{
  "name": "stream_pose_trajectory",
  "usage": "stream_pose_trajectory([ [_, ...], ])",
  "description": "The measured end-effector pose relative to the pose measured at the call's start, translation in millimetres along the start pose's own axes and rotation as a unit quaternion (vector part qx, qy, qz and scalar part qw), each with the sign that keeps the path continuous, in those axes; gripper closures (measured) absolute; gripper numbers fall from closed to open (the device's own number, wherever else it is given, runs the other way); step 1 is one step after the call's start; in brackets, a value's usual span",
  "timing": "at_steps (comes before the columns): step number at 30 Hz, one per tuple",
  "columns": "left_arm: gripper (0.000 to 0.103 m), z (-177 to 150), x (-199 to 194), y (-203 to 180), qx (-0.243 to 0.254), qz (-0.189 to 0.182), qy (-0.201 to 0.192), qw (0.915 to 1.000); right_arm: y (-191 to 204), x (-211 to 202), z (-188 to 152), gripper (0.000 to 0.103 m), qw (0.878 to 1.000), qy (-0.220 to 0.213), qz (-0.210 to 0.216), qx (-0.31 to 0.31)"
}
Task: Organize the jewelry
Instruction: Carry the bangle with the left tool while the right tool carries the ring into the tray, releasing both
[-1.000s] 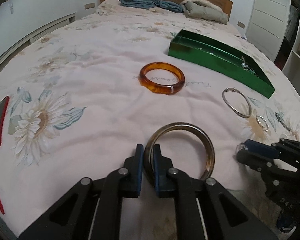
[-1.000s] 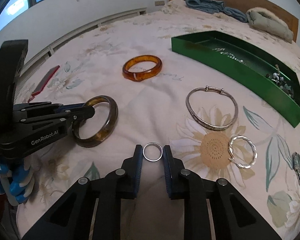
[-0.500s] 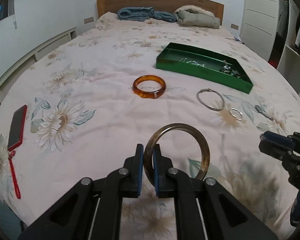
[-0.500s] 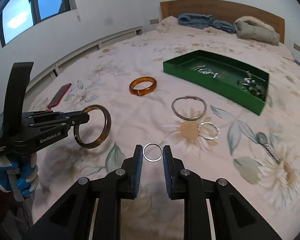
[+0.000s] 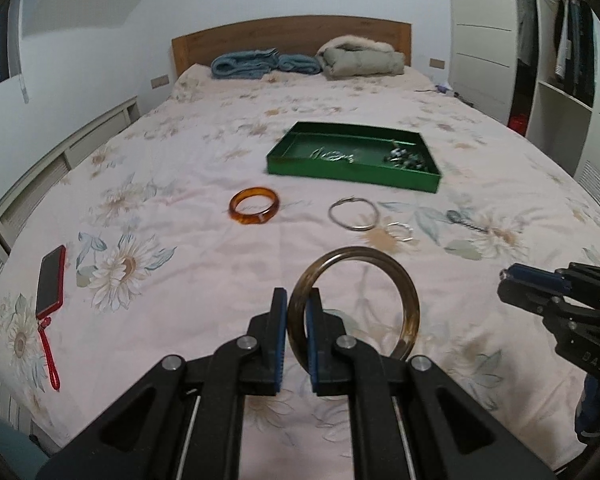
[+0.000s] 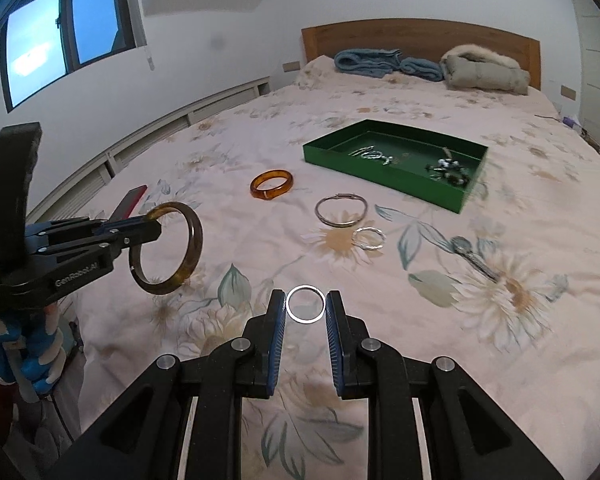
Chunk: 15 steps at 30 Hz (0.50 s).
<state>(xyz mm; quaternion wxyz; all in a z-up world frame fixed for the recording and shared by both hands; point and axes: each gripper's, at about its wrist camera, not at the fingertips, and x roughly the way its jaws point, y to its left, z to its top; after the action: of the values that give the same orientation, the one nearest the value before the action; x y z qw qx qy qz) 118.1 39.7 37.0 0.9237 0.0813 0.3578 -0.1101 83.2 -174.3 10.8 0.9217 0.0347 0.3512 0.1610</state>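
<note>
The bedspread (image 6: 520,208) is pale pink with cream daisies and grey-green leaves. A glossy green tray (image 6: 384,170) lies far ahead of the black, blue-padded right gripper (image 6: 305,310). The nearer bangle (image 6: 271,185) is translucent amber-orange; the bangle in the left gripper (image 5: 297,312) is smoky olive-brown (image 5: 408,304). The phone (image 5: 51,276) is red-edged.

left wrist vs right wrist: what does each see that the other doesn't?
Only left wrist: the wardrobe with hanging clothes, and the whole red phone with its strap.

Only right wrist: the window, and the small silver ring held in the right gripper.

Both: the dark bangle clamped in the left gripper, the amber bangle, the silver bracelet and the green tray.
</note>
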Motion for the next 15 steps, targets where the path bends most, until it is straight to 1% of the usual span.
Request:
stream_pose_trajectory([
  [8, 0.095, 0.3, -10.3, -19.1, 0.011, -0.011, -0.010, 0.9998, -15.2, -18.3, -9.3, 0.083, 1.000, -0.009, -0.013, 0.013],
  [11, 0.095, 2.9, -7.1, -21.2, 0.010, -0.015, -0.009, 0.9998, -22.0, -17.6, -8.0, 0.083, 1.000, -0.009, -0.017, 0.017],
  [15, 0.095, 11.6, 8.5, -18.8, 0.002, -0.022, -0.001, 0.9998, -33.5, -12.3, 0.4, 0.083, 0.999, -0.009, -0.024, 0.022],
])
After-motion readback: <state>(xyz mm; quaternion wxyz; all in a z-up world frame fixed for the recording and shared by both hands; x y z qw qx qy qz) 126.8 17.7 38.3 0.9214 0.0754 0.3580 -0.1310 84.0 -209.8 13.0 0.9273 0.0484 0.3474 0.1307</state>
